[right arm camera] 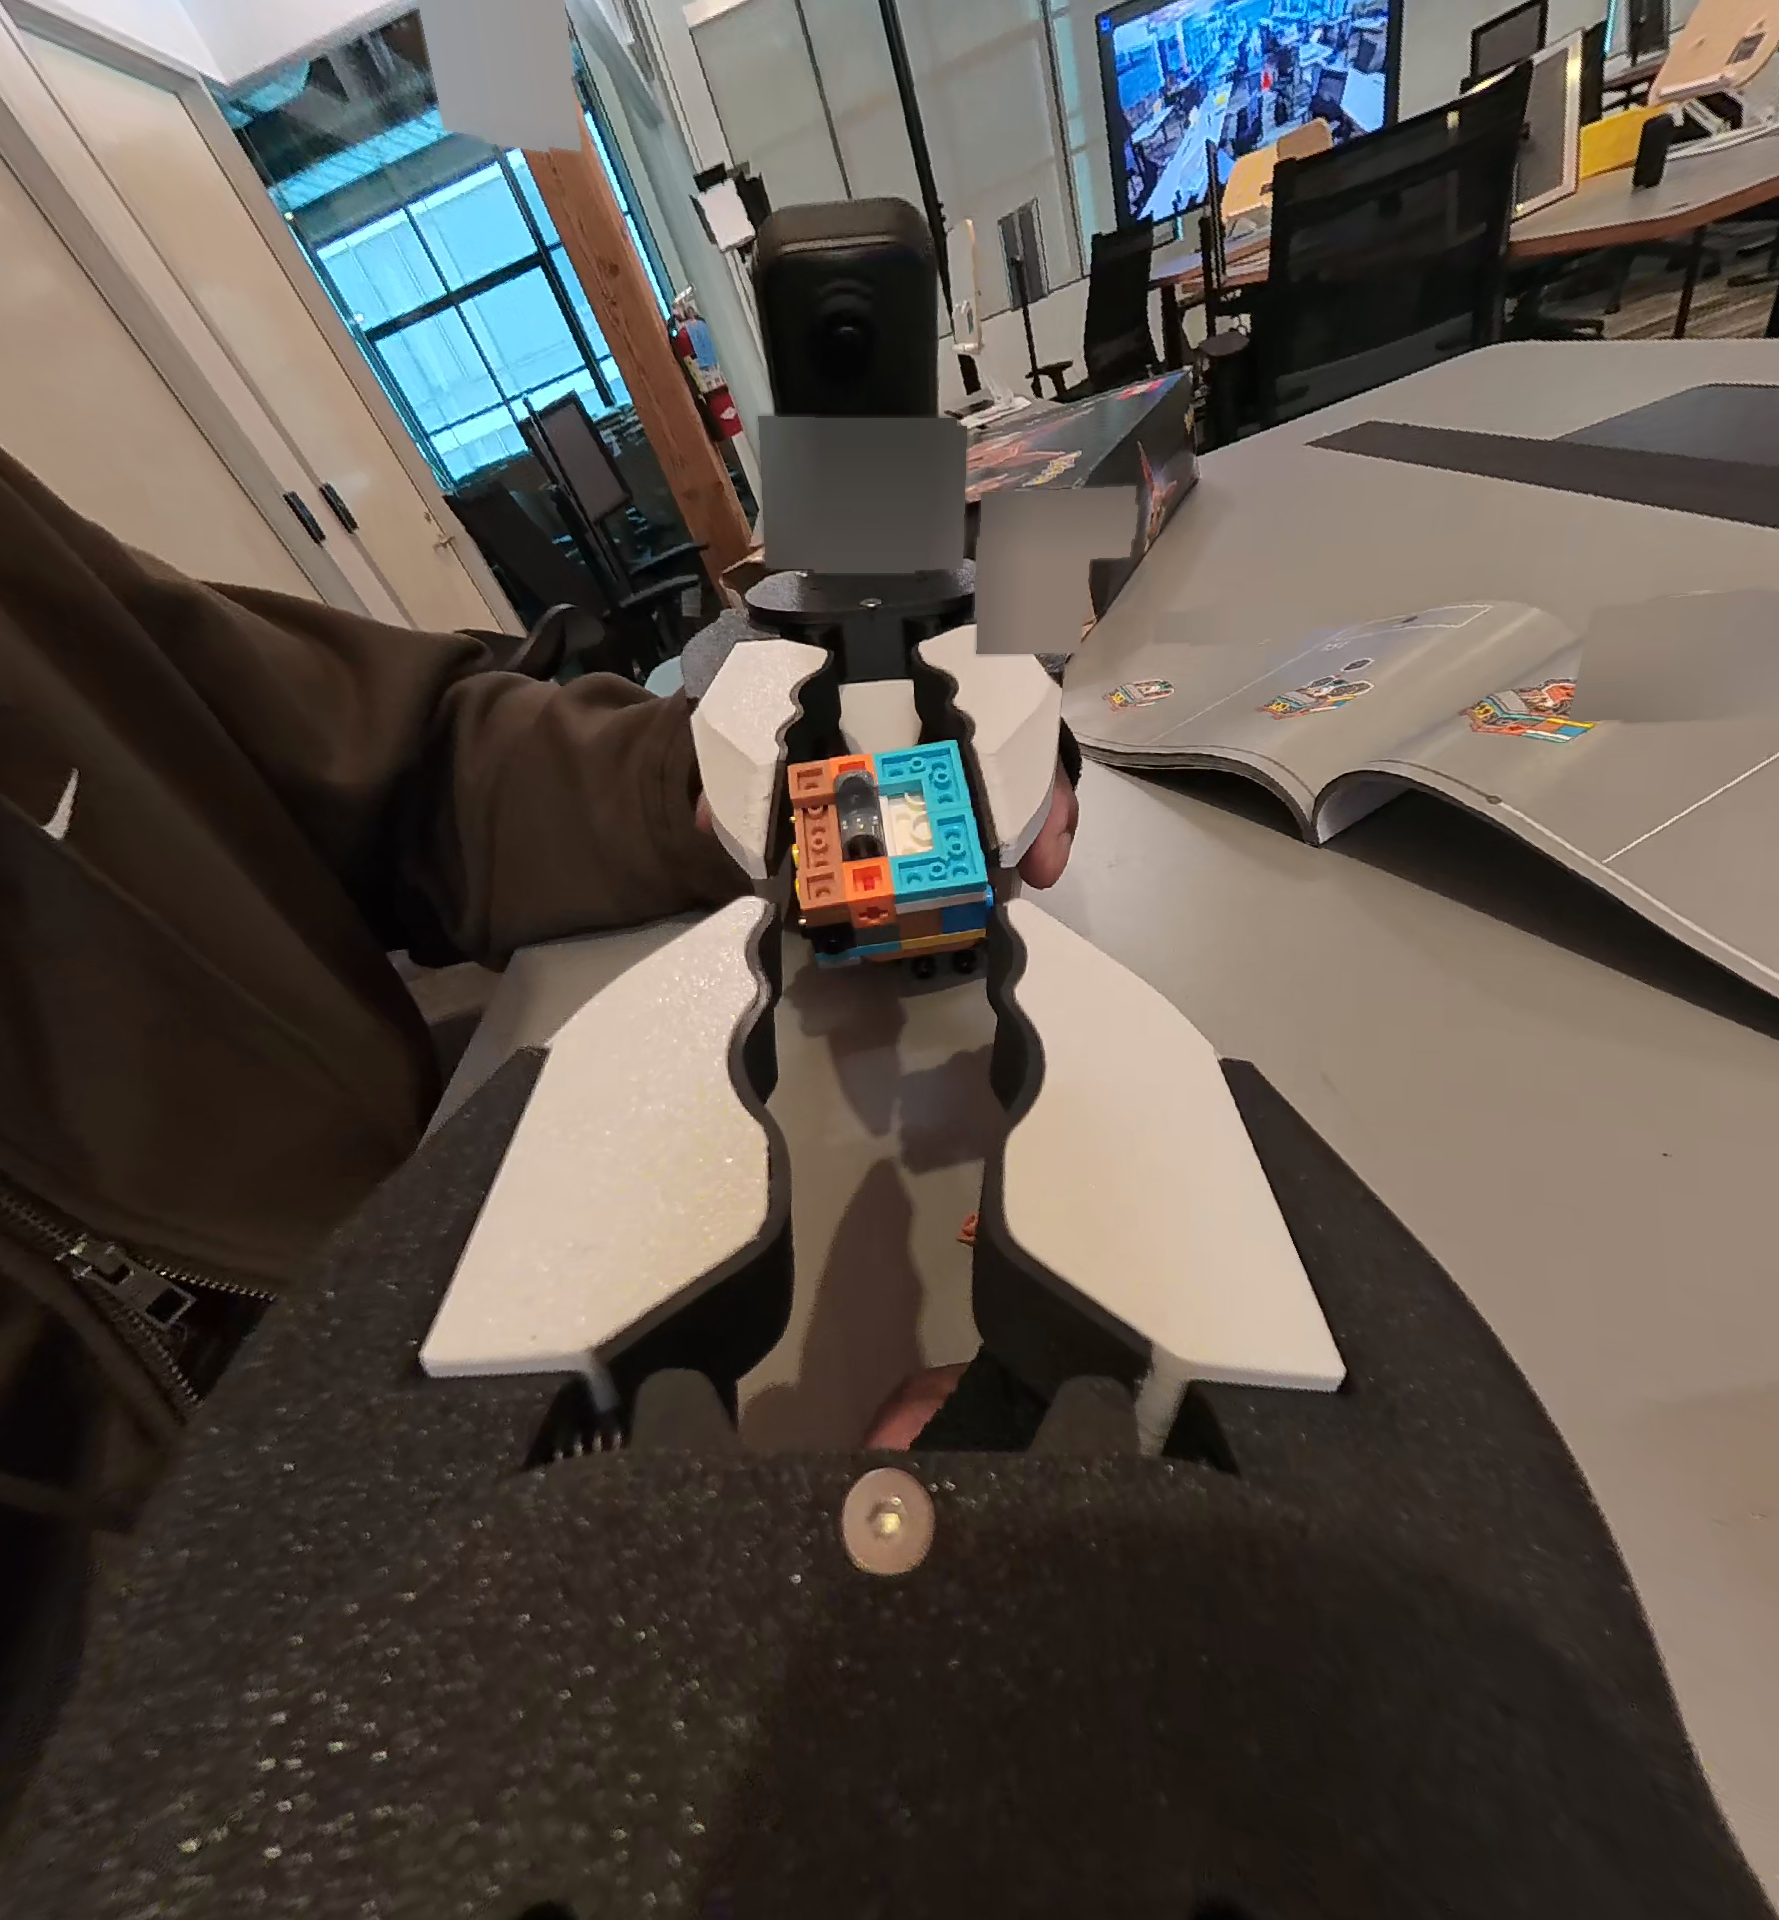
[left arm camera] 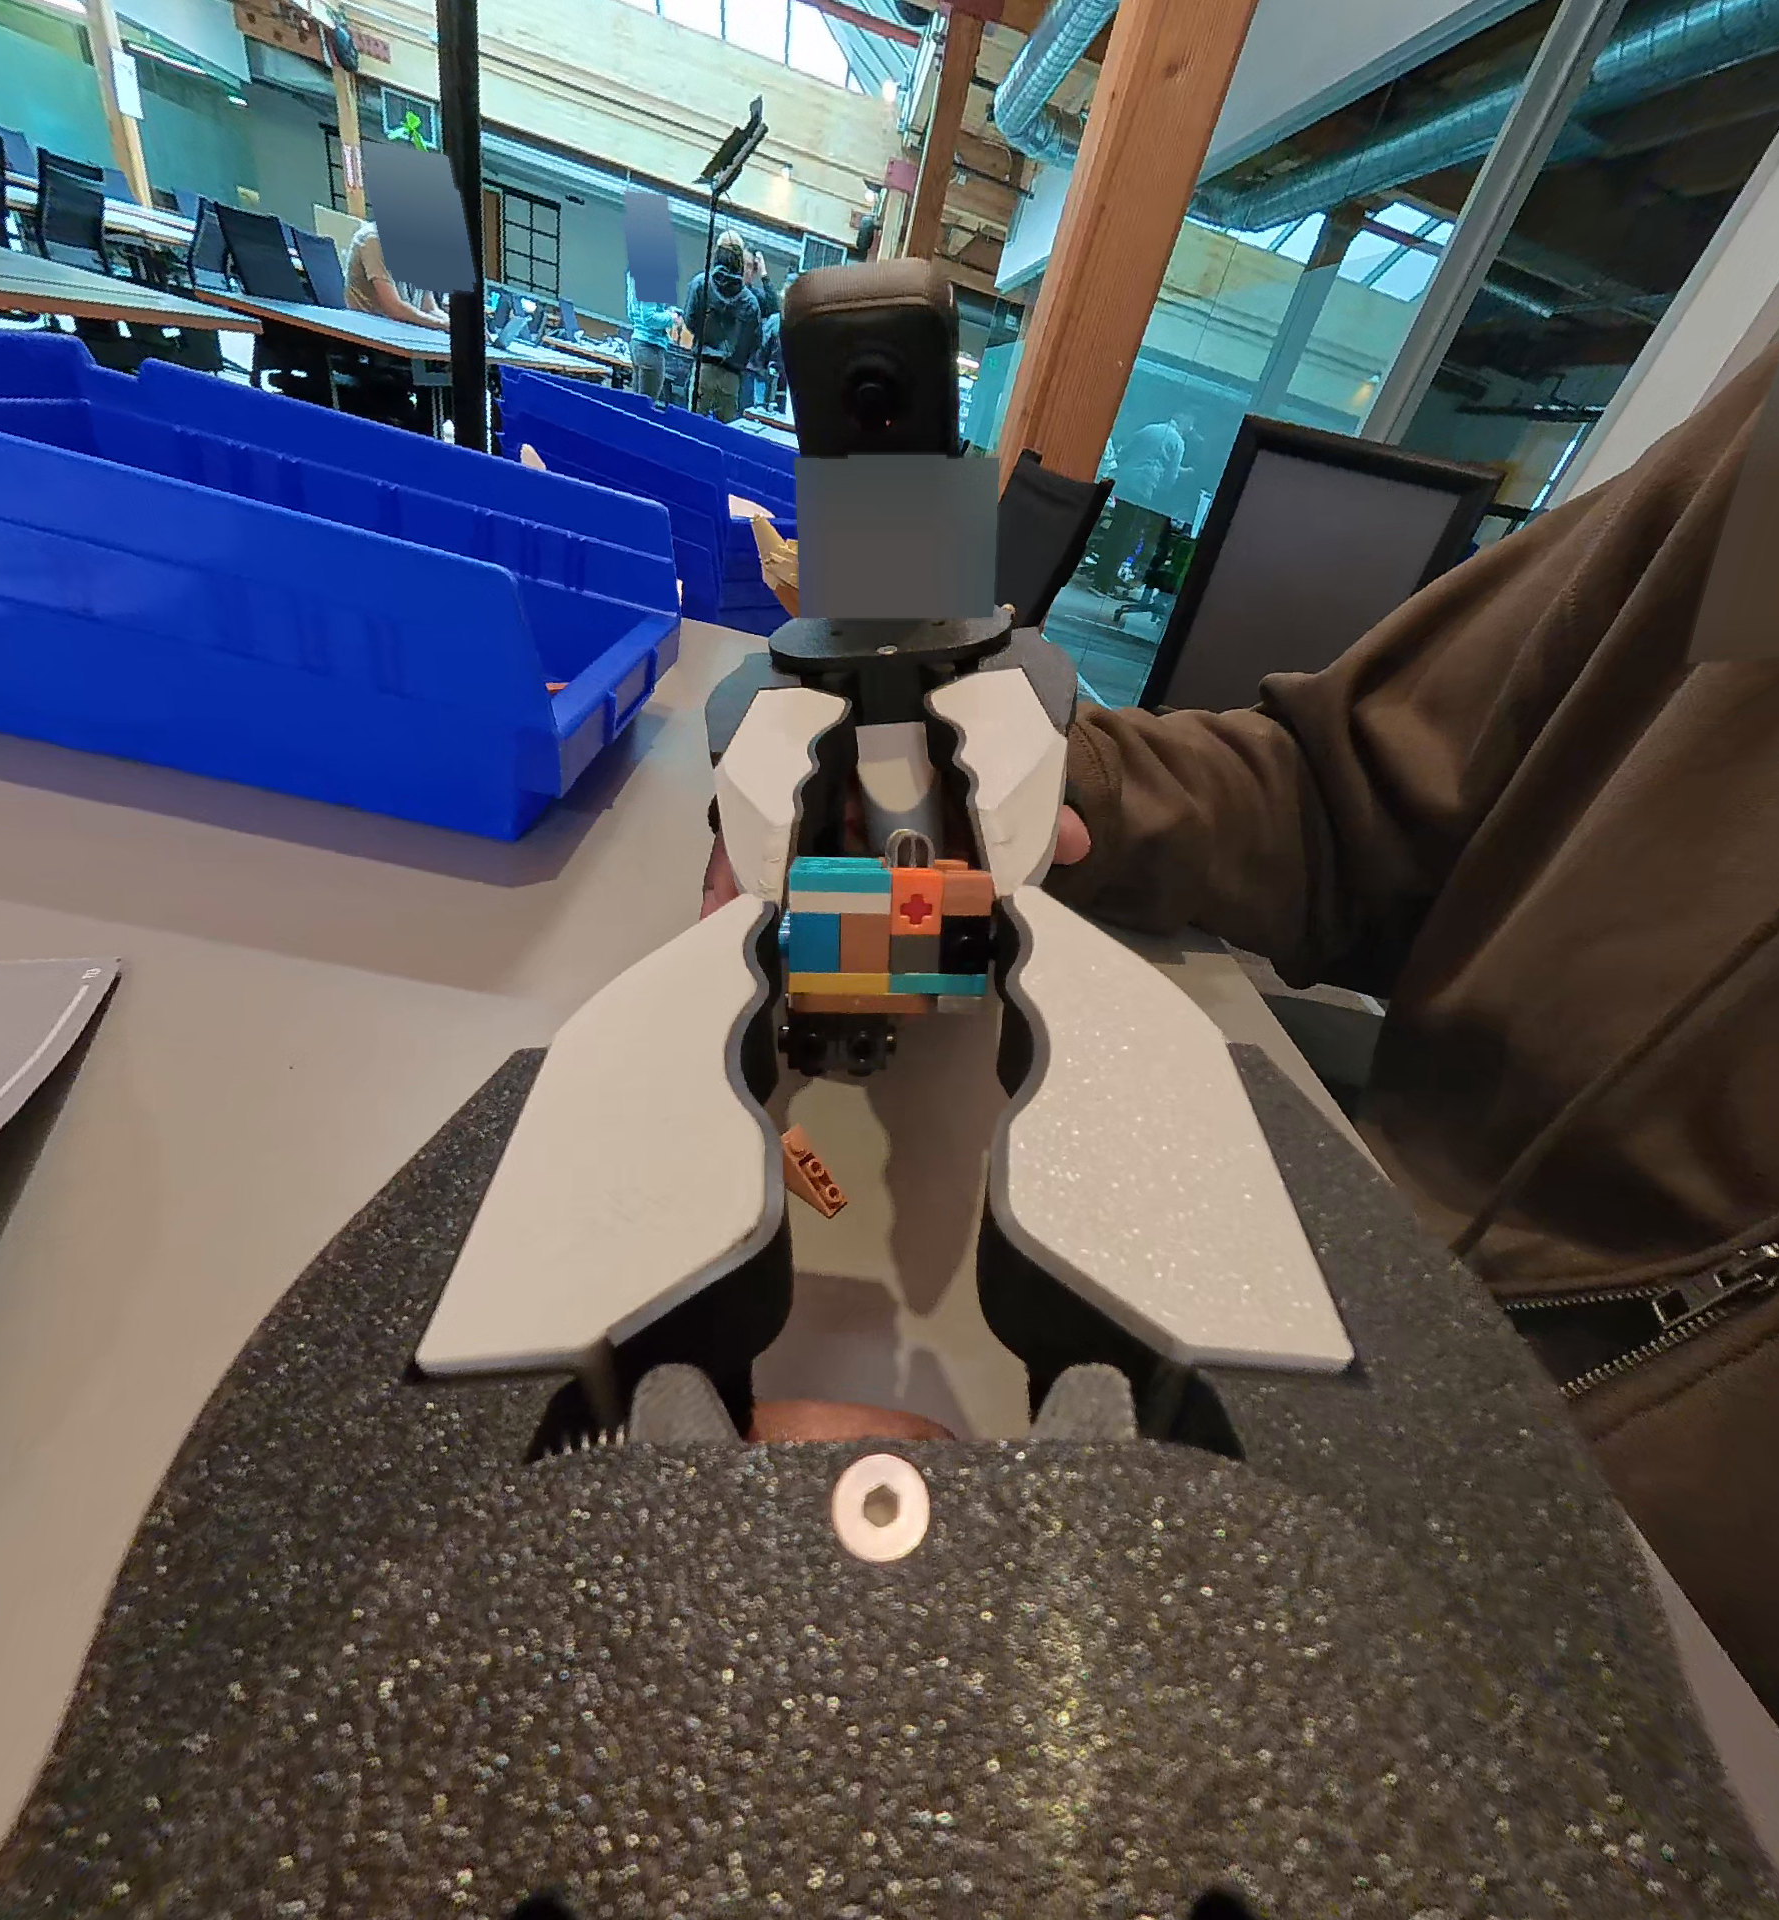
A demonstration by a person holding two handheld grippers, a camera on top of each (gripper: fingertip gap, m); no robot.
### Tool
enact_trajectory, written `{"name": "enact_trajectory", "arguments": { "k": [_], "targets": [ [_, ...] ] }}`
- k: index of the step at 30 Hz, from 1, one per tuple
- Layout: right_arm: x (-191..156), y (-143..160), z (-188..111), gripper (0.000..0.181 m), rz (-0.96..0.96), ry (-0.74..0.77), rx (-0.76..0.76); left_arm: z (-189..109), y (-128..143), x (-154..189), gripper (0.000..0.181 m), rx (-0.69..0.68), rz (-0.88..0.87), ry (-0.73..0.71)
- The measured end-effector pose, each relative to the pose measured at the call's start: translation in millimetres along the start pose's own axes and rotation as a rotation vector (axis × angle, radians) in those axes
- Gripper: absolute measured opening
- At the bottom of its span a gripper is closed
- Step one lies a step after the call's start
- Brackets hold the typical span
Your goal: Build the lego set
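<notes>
Currently, left wrist view: left gripper (left arm camera: 890, 961) clamped on lego block (left arm camera: 887, 943), held above table (left arm camera: 241, 1039); loose brown slope piece (left arm camera: 815, 1172) lying directly below. Right wrist view: right gripper (right arm camera: 890, 914) gripping same block's opposite end, nose-to-nose, equally near.

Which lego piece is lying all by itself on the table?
The small brown slope piece, loose on the grey table; the colourful block is held up off it.

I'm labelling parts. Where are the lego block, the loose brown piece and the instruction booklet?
lego block (left arm camera: 890, 940): left wrist view, its striped side.
loose brown piece (left arm camera: 815, 1171): left wrist view, its middle.
instruction booklet (right arm camera: 1436, 717): right wrist view, open page.
</notes>
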State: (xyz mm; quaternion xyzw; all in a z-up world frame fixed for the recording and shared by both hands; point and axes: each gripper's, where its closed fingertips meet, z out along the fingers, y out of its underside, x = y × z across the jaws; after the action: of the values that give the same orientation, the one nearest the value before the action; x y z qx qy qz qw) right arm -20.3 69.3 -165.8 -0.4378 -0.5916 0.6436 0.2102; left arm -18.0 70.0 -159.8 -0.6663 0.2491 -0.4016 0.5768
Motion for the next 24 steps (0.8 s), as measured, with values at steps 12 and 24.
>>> {"name": "enact_trajectory", "arguments": {
  "k": [12,24],
  "targets": [
    [5,-8,-1,0.035,-0.040,0.066,0.051,2,1,-4,0.040,-0.008,-0.007,-0.031],
    [10,-17,-2,0.035,0.019,0.102,0.139,5,0,-11,0.043,0.008,0.007,-0.104]
  ]
}}
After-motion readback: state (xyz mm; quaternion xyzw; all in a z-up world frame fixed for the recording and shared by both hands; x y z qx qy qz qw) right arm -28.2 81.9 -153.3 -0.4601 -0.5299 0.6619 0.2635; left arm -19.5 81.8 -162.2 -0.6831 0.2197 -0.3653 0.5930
